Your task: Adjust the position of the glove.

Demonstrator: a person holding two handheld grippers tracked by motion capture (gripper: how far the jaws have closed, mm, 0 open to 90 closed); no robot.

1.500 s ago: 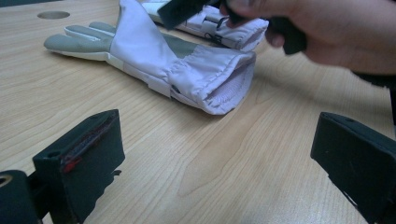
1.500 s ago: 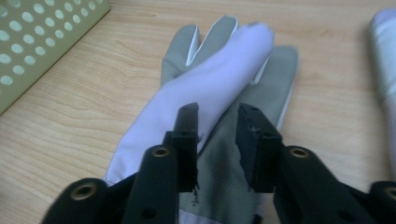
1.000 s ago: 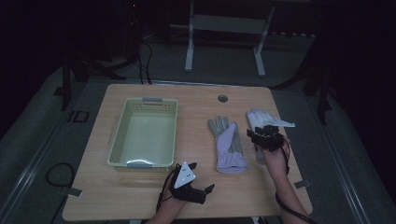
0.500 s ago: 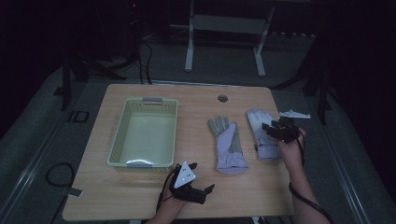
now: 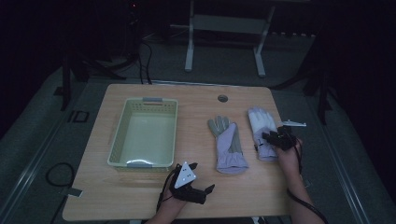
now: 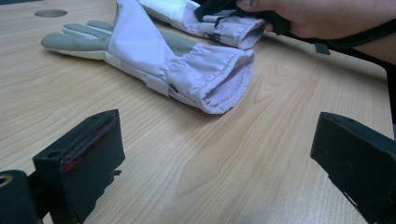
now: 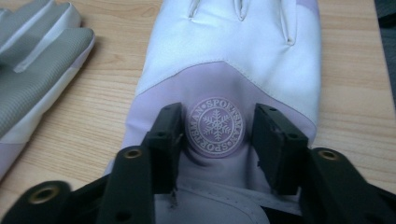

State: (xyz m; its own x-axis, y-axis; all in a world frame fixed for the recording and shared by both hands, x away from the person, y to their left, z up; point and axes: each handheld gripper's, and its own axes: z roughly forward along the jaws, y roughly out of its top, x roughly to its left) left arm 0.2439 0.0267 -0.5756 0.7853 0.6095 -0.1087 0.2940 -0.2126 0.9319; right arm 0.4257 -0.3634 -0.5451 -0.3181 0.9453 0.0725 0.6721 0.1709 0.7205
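Now | right tool [image 7: 217,140] jaws pressed on right glove [image 7: 224,70], part-open, straddling logo | left tool [image 6: 210,172] wide open, empty

On the table [image 5: 140,196], the right tongs [image 5: 270,138] sit over the right glove's [image 5: 261,128] cuff. The other glove [image 5: 227,144] lies just left; the basket [image 5: 116,140] lies behind the left tongs [image 5: 201,177].

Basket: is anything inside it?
The basket looks empty in the high view: only its pale floor shows. The strip of floor just behind its near wall is hidden from this angle. Both gloves lie on the table beside it.
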